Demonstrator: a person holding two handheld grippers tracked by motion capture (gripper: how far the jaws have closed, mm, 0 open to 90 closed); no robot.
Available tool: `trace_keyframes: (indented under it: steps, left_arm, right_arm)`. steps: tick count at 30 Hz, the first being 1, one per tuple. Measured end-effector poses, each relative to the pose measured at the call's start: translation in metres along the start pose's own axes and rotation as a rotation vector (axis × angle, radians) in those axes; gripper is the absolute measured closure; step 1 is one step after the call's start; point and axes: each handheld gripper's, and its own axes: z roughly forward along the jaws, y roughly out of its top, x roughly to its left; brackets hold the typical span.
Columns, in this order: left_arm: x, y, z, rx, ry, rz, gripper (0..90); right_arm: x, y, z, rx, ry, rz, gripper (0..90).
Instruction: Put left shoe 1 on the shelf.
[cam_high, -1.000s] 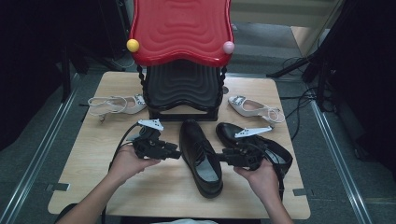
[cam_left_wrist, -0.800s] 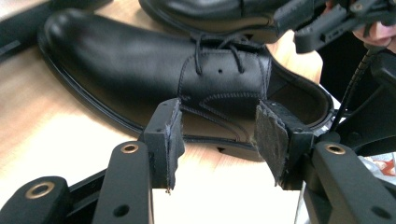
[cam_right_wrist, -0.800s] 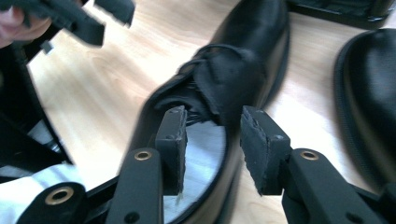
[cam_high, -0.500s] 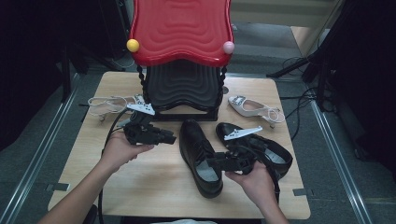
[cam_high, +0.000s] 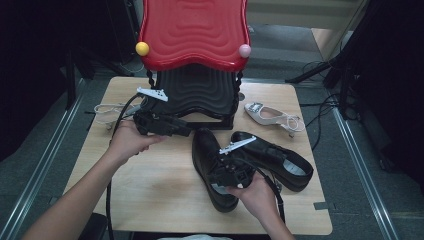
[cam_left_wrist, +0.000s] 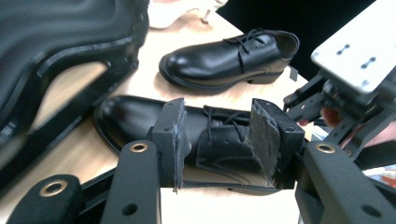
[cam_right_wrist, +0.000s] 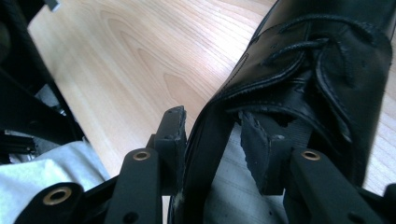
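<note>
Two black lace-up shoes lie on the wooden table (cam_high: 150, 190): the near shoe (cam_high: 205, 147) and the far shoe (cam_high: 280, 157). My right gripper (cam_high: 217, 174) sits at the near shoe's opening. Its jaws straddle the shoe's side wall (cam_right_wrist: 205, 140), one outside and one inside; they have just been closing a little, but the inner pad (cam_right_wrist: 257, 144) stands off the leather. My left gripper (cam_high: 186, 133) hangs open above the table beside the rack, its jaws having just been opening, with nothing between them (cam_left_wrist: 217, 140). It looks toward the near shoe (cam_left_wrist: 121, 116) and the far shoe (cam_left_wrist: 219, 58).
A red and black wavy shoe rack (cam_high: 195, 35) stands at the back middle of the table. A white heeled shoe (cam_high: 270, 116) lies at the back right, another (cam_high: 107, 111) at the back left. Cables trail off the right edge.
My left gripper has risen and moved back toward the rack. My right gripper has slid left from the far shoe to the near shoe's opening. Both shoes stay put.
</note>
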Motion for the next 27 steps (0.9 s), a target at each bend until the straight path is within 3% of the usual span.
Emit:
trace_keyframes:
  steps: [5, 14, 17, 20, 24, 27]
  left_arm:
    - [0.003, 0.015, -0.01, -0.016, 0.028, 0.011, 57.3]
    - [0.006, 0.039, -0.031, -0.051, 0.067, 0.025, 72.7]
    - [0.004, 0.049, -0.041, -0.081, 0.085, 0.041, 77.9]
    - [0.005, 0.059, -0.048, -0.099, 0.104, 0.048, 84.4]
    - [0.008, 0.076, -0.055, -0.098, 0.129, 0.057, 89.7]
    - [0.009, 0.09, -0.06, -0.114, 0.139, 0.059, 89.7]
  right_arm:
    - [0.001, 0.005, 0.014, 0.019, -0.013, 0.007, 62.4]
    - [0.006, 0.009, 0.04, 0.1, -0.04, 0.021, 67.9]
    - [0.007, 0.009, 0.043, 0.116, -0.068, -0.001, 69.2]
    - [0.009, 0.01, 0.05, 0.175, -0.103, -0.022, 73.2]
    - [0.007, 0.012, 0.049, 0.185, -0.103, -0.025, 83.2]
    - [0.004, 0.011, 0.043, 0.17, -0.097, -0.043, 85.5]
